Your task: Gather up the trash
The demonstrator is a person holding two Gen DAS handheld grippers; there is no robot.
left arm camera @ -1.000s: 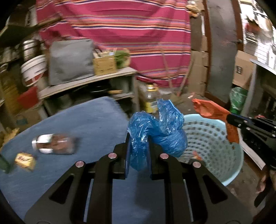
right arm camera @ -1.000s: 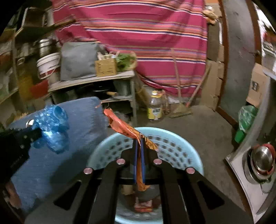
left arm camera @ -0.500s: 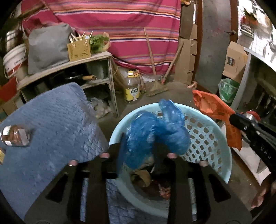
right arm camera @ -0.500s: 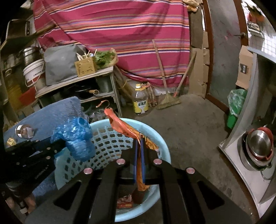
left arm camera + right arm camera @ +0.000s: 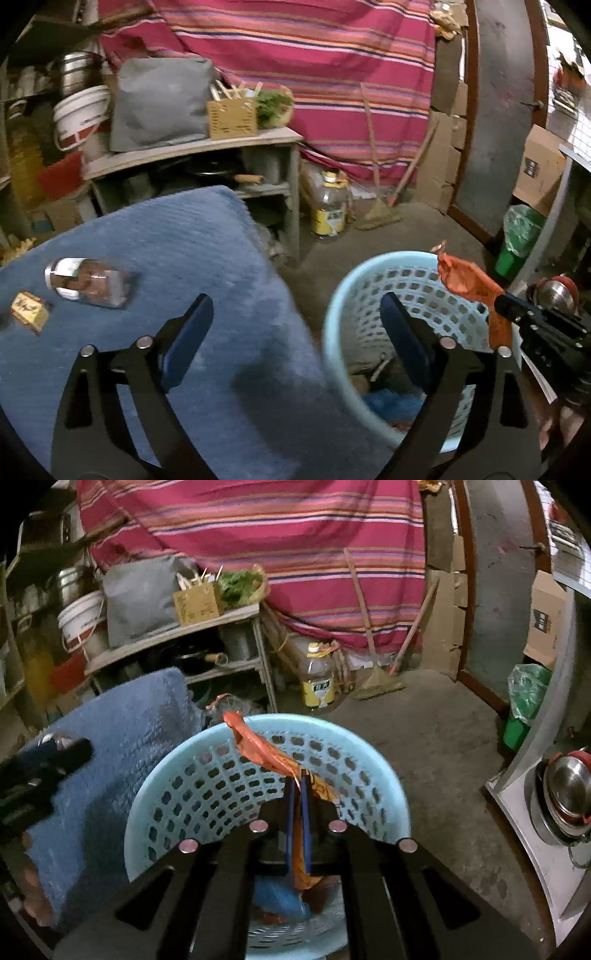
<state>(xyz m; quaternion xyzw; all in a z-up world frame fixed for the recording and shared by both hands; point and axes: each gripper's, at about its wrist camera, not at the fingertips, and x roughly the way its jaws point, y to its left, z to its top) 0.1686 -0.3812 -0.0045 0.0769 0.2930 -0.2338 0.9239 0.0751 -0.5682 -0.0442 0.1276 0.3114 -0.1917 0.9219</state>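
Note:
My left gripper [image 5: 297, 312] stands wide over the edge of the blue mat [image 5: 177, 251], its jaws still opening with nothing between them. The blue plastic bag [image 5: 391, 404] lies in the bottom of the light-blue basket [image 5: 334, 332], also seen as the blue bag [image 5: 277, 901] under my right gripper. My right gripper [image 5: 297, 780] is shut on an orange wrapper [image 5: 258, 747] above the basket [image 5: 173, 775]. From the left wrist view the orange wrapper [image 5: 467, 278] hangs over the basket's far rim. A jar [image 5: 88, 282] and a small yellow packet [image 5: 29, 312] lie on the mat.
A shelf unit [image 5: 192, 147] with a grey bag and a carton stands behind the mat. An oil bottle [image 5: 328, 206] and a broom [image 5: 373, 679] are on the floor by the striped curtain. A green bin [image 5: 524, 705] and a steel pot [image 5: 569, 790] are at the right.
My left gripper opened and the blue bag dropped from it into the basket; the gripper then swung left, back over the mat. My right gripper sank a little toward the basket, still holding the orange wrapper.

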